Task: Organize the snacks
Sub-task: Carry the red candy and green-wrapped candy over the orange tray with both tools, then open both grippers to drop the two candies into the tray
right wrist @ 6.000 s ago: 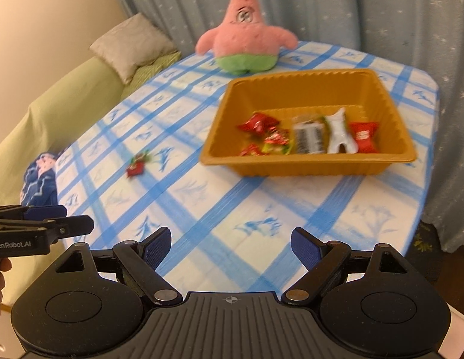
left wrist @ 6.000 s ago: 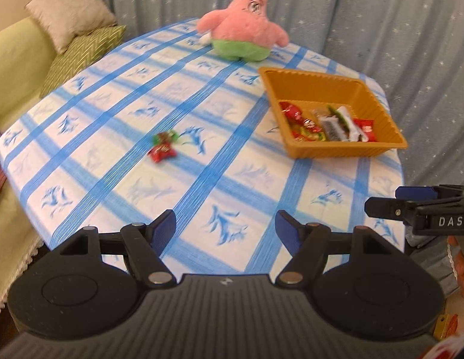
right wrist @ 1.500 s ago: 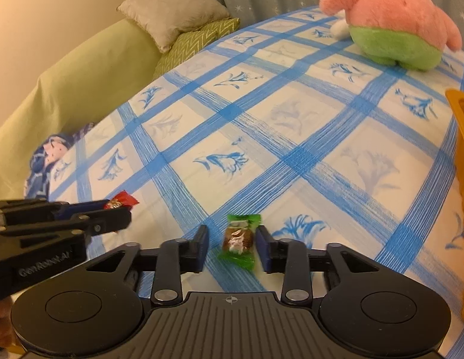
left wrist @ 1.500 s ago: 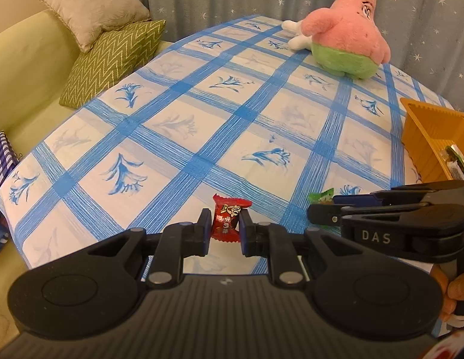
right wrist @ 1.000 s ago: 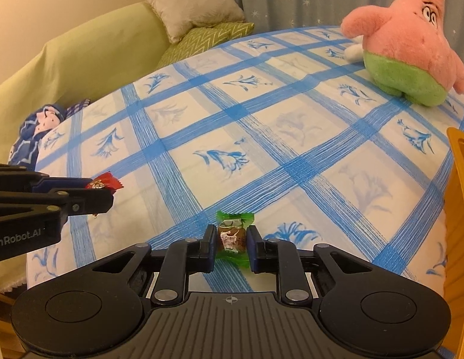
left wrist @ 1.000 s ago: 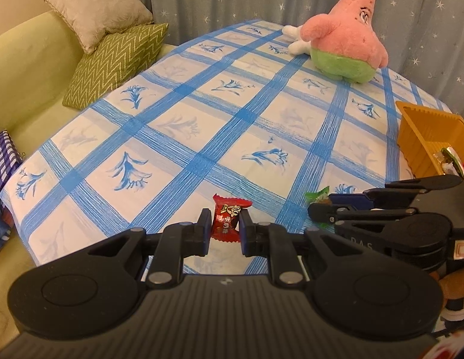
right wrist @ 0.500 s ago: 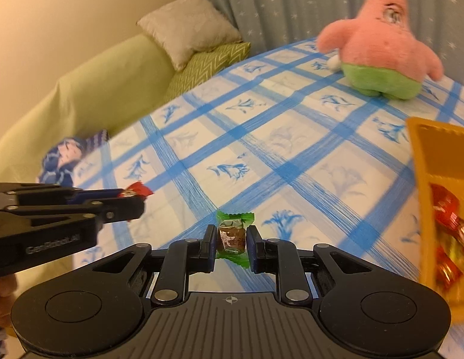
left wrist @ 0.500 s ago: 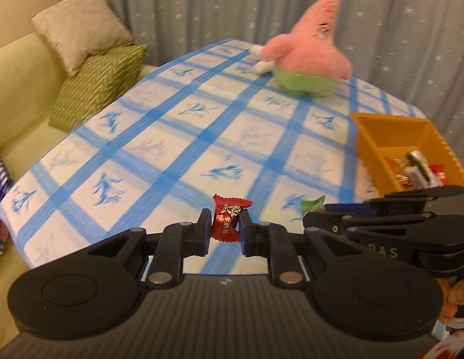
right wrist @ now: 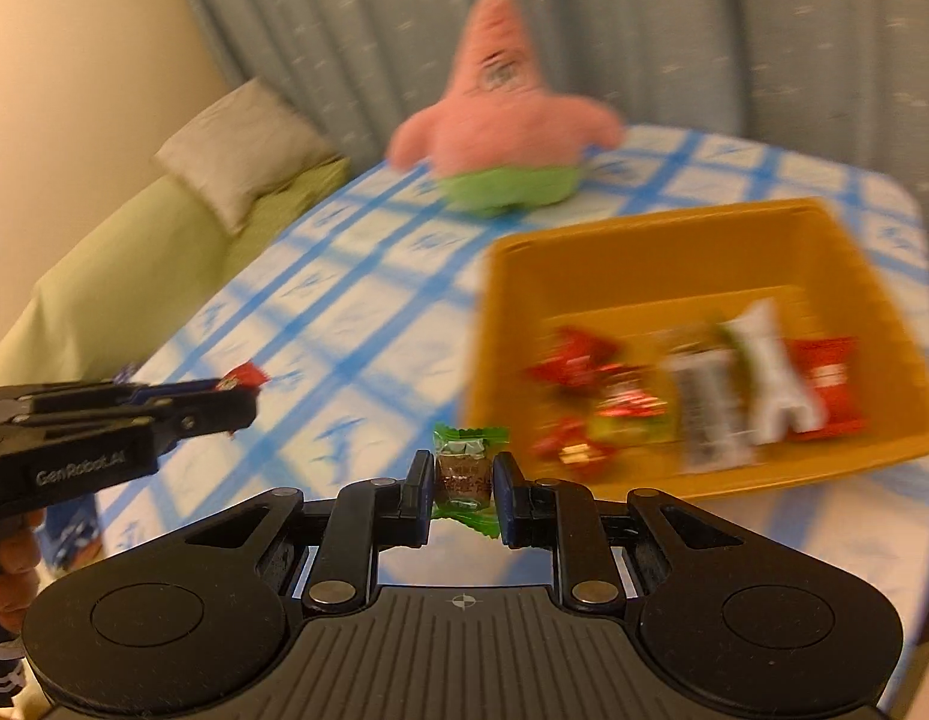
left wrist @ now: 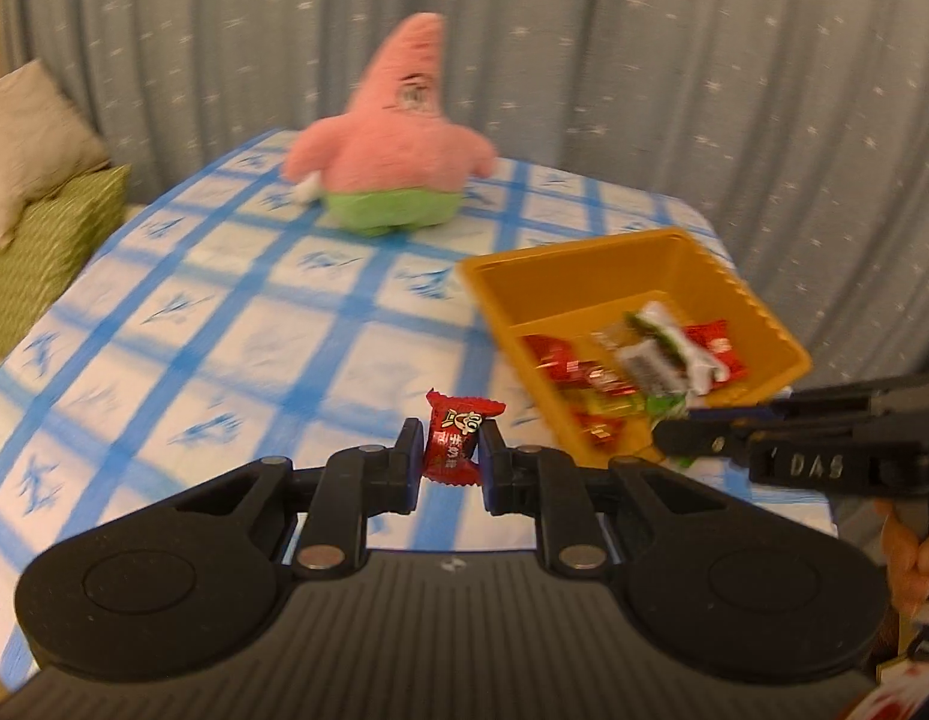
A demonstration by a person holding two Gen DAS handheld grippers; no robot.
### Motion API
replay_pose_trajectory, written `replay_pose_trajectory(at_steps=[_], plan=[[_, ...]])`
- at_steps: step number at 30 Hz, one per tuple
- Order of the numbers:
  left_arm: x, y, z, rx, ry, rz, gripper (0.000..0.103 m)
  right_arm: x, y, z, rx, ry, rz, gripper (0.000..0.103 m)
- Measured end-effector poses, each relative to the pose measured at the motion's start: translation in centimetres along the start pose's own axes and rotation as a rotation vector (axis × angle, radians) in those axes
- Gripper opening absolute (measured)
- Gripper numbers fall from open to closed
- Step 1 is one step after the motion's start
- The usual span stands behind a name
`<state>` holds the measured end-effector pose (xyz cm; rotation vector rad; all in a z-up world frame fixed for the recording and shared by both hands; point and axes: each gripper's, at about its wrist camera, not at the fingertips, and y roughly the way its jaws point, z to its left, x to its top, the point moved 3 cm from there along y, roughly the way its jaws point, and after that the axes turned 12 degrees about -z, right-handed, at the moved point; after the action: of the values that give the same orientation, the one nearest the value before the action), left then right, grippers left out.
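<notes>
Red-wrapped candy (left wrist: 454, 443) is sitting pinched between the closed jaws of the left gripper (left wrist: 451, 457), above the blue-checked tabletop (left wrist: 236, 324). Ahead and to the right of those jaws, the orange tray (left wrist: 590, 276) is holding several snacks. From the right wrist view, the right gripper (right wrist: 463, 480) is clamping a green-wrapped candy (right wrist: 464, 468) in its closed jaws, just short of the tray's near wall.
</notes>
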<state>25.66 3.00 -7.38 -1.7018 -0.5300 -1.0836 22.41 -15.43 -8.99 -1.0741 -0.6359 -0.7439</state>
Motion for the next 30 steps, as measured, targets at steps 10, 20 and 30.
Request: replay_pose_trajectory(at_steps=[10,20,30], plan=[[2.1,3.4,-6.7,-0.064,0.062,-0.009,0.017,3.4,-4.1,-7.8,-0.107,0.006,-0.09,0.021],[3.9,7.6,-10.5,-0.072,0.07,-0.004,0.017,5.5,-3.1,-12.4,-0.131,0.0,-0.099,0.021],[4.4,13.2,-11.3,-0.024,0.073,0.043,0.017,7.1,-0.2,-15.0,-0.124,0.021,-0.092,0.021]])
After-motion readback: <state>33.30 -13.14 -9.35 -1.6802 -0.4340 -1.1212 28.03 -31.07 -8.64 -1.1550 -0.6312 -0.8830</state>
